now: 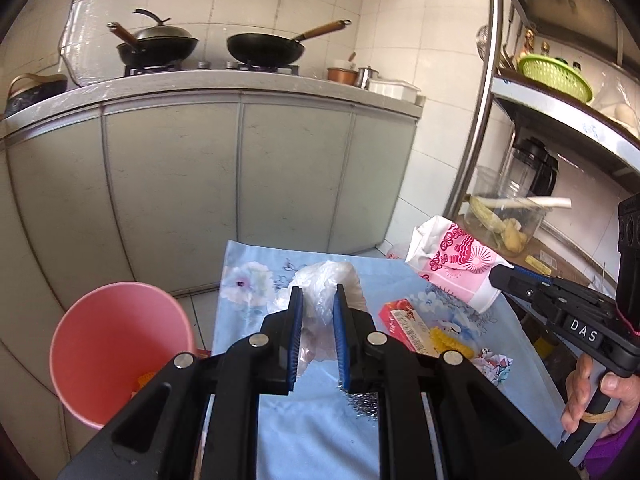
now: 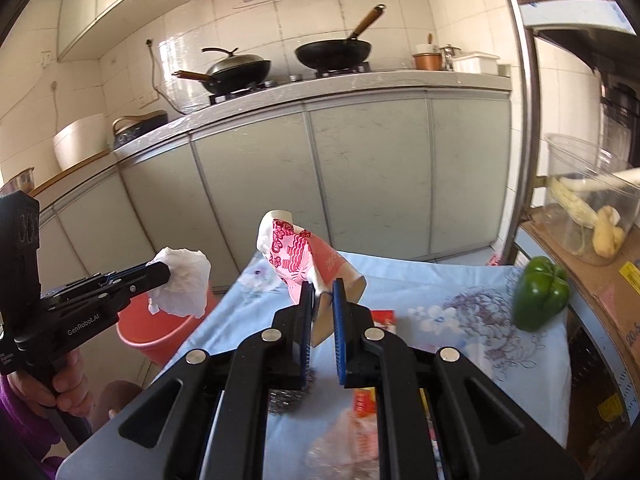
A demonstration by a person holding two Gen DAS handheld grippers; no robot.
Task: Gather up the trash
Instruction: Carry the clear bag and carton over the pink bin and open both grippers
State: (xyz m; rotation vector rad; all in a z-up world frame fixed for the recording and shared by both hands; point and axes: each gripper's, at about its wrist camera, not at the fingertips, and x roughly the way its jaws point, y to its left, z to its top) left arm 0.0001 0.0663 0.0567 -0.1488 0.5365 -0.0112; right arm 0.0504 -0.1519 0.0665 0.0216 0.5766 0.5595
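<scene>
The left gripper [image 1: 316, 300] is clamped on a crumpled plastic bag [image 1: 326, 280], the pink bin [image 1: 120, 344] at its eight o'clock. The right gripper [image 2: 322, 296] pinches a crushed paper cup [image 2: 304, 256], apparently only by its edge, so the cup could slip free before reaching the bin.

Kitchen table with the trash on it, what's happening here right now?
A person is clearing trash with a handheld tool in each hand. The left tool is shut on a crumpled clear plastic bag, held over the pink bin. The right tool is shut on a flattened pink paper cup above the floral tablecloth. A red wrapper remains there.
</scene>
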